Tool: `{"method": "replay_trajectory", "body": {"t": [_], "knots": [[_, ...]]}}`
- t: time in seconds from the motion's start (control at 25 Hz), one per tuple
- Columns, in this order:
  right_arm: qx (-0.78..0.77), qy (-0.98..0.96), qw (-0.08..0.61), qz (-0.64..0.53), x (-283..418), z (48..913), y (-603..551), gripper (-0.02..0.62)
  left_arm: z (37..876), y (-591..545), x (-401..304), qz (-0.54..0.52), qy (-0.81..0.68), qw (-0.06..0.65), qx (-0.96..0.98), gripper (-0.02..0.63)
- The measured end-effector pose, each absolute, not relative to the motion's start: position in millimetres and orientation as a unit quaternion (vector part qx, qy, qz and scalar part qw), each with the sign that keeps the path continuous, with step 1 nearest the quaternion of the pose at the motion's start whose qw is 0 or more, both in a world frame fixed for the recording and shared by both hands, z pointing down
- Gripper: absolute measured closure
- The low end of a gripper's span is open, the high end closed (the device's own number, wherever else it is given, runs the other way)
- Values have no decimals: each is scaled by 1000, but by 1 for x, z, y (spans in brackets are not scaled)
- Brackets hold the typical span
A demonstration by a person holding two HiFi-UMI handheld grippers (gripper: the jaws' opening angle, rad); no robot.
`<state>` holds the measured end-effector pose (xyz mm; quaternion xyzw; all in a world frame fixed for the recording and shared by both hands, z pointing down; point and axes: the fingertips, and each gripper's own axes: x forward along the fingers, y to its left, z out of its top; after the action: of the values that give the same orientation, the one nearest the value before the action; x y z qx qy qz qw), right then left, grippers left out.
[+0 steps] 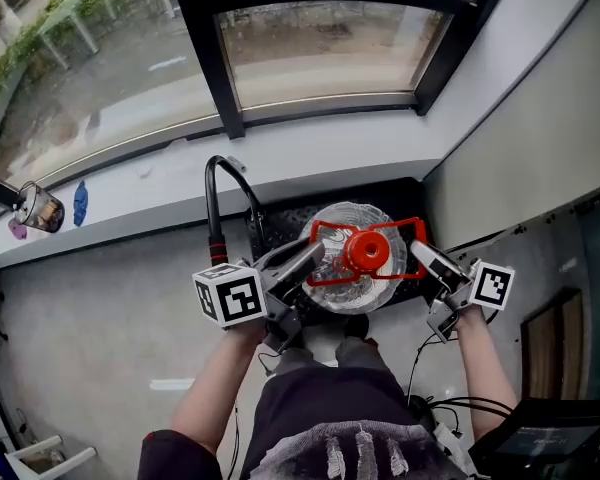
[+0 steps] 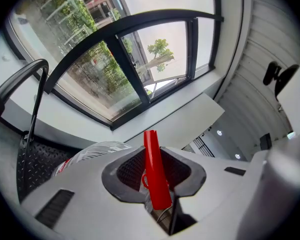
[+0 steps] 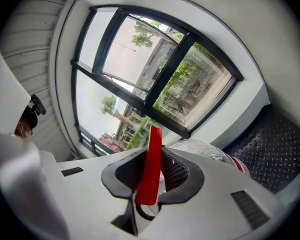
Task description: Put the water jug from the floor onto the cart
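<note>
A clear water jug [image 1: 355,288] with a red cap [image 1: 368,251] and a red carrying handle [image 1: 325,236] hangs over the black deck of the cart [image 1: 280,220]. My left gripper [image 1: 302,260] is shut on the left side of the red handle [image 2: 155,171]. My right gripper [image 1: 425,258] is shut on the handle's right side [image 3: 151,166]. In both gripper views the jug's clear body [image 2: 97,151] [image 3: 202,149] shows just beyond the jaws, with the cart's chequer-plate deck [image 2: 37,164] [image 3: 275,151] behind it.
The cart's black push bar with a red grip [image 1: 217,230] rises at the left of the deck. A white sill [image 1: 310,158] and a dark-framed window [image 1: 215,53] lie beyond. A wall [image 1: 540,138] stands at the right. Cables [image 1: 445,408] trail on the floor.
</note>
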<state>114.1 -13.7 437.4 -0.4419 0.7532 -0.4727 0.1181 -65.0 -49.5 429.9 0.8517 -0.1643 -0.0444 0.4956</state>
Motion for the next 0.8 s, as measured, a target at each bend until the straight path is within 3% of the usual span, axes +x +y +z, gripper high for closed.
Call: {"method": "replay_trajectory", "body": {"t": [0.44,0.8], "knots": [[-391,760,91,-512,132,483,-6,522,478,-25,-43,-7,-265,509,819,528],[-354,732,44,-580,153,548,-13,522,530,-26,-25,58,-335,479,809,528]]}}
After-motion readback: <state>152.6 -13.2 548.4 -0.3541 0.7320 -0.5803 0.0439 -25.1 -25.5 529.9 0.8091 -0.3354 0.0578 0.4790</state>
